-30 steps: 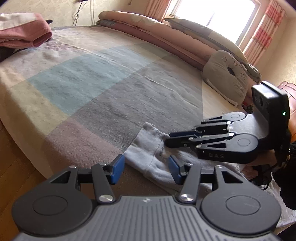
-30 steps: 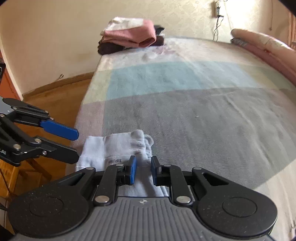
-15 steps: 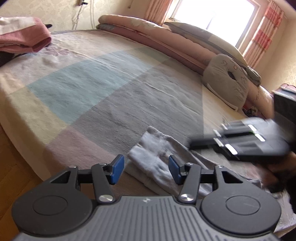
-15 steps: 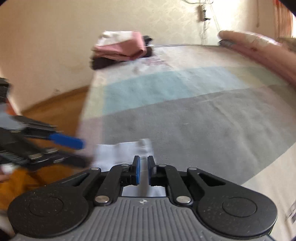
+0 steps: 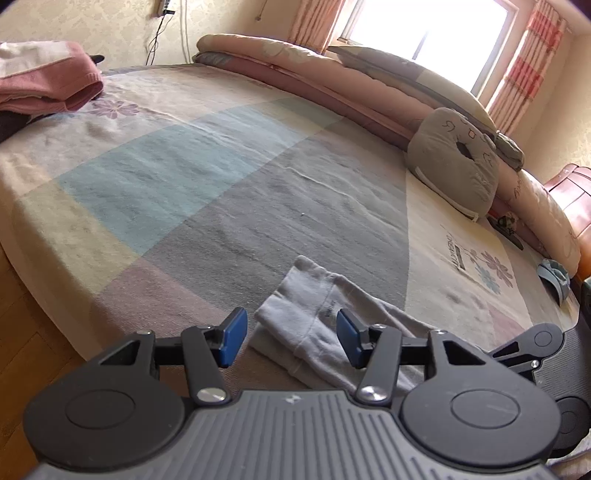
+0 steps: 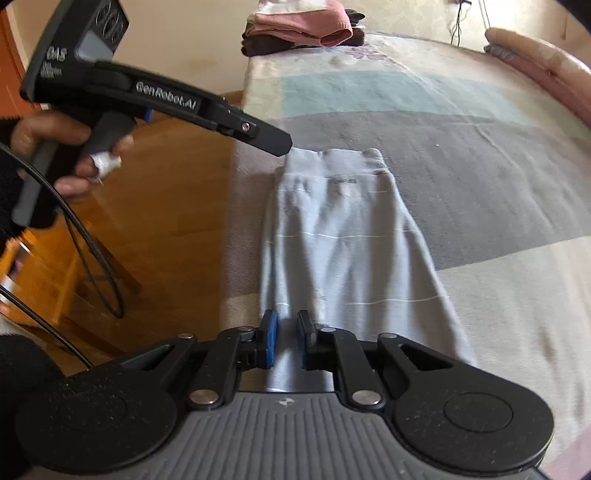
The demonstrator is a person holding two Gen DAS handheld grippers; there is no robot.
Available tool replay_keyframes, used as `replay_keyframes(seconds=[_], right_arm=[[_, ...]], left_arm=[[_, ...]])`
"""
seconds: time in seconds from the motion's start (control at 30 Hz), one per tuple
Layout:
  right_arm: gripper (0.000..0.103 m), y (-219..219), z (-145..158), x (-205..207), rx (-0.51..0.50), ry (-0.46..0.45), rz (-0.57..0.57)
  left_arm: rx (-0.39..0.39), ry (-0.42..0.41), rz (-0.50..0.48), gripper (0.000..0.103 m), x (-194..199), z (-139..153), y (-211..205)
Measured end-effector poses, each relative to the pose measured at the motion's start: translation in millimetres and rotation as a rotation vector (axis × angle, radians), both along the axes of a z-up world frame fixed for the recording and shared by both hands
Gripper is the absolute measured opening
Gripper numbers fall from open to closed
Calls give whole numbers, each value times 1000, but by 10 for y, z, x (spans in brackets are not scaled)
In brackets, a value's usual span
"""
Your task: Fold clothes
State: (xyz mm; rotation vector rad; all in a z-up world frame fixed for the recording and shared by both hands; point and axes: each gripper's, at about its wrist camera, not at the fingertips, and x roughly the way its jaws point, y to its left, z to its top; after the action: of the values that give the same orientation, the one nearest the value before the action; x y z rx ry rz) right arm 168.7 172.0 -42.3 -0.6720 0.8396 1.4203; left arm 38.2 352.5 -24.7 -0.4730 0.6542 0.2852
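A pale grey garment (image 6: 343, 240), folded lengthwise, lies stretched out near the bed's edge with its waistband (image 6: 336, 162) at the far end. My right gripper (image 6: 287, 341) is at the near end, its blue pads close together with cloth between them. In the left wrist view the waistband end of the garment (image 5: 306, 314) lies just ahead of my left gripper (image 5: 291, 341), which stands open above it with nothing held. From the right wrist view the left gripper (image 6: 282, 146) hovers over the waistband's left corner, held by a hand (image 6: 66, 147). The right gripper (image 5: 535, 343) shows at lower right.
The patchwork bedspread (image 5: 229, 177) stretches ahead. A stack of folded pink and dark clothes (image 6: 303, 26) sits at the far corner. Rolled quilts (image 5: 332, 74) and a grey cushion (image 5: 454, 166) line the window side. Wooden floor (image 6: 166, 221) and a dangling cable (image 6: 92, 258) lie left of the bed.
The right gripper has drawn back from the waistband to the garment's other end, and the garment now lies stretched long. The left gripper stays open by the waistband.
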Motion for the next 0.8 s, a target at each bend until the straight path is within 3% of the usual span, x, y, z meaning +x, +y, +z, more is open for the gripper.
replay_keyframes(seconds=[0.1, 0.4, 0.63, 0.8], right_arm=[[4, -13, 23, 7, 2, 0, 7], [4, -9, 4, 68, -24, 121, 7], [22, -182, 238, 318, 52, 125, -103], [22, -546, 294, 563, 15, -6, -235]], left_arm=[[2, -1, 0, 53, -3, 14, -14], [-21, 0, -35, 56, 67, -29, -66], [4, 5, -111, 56, 208, -89, -233], [1, 1, -160, 56, 310, -146, -282]])
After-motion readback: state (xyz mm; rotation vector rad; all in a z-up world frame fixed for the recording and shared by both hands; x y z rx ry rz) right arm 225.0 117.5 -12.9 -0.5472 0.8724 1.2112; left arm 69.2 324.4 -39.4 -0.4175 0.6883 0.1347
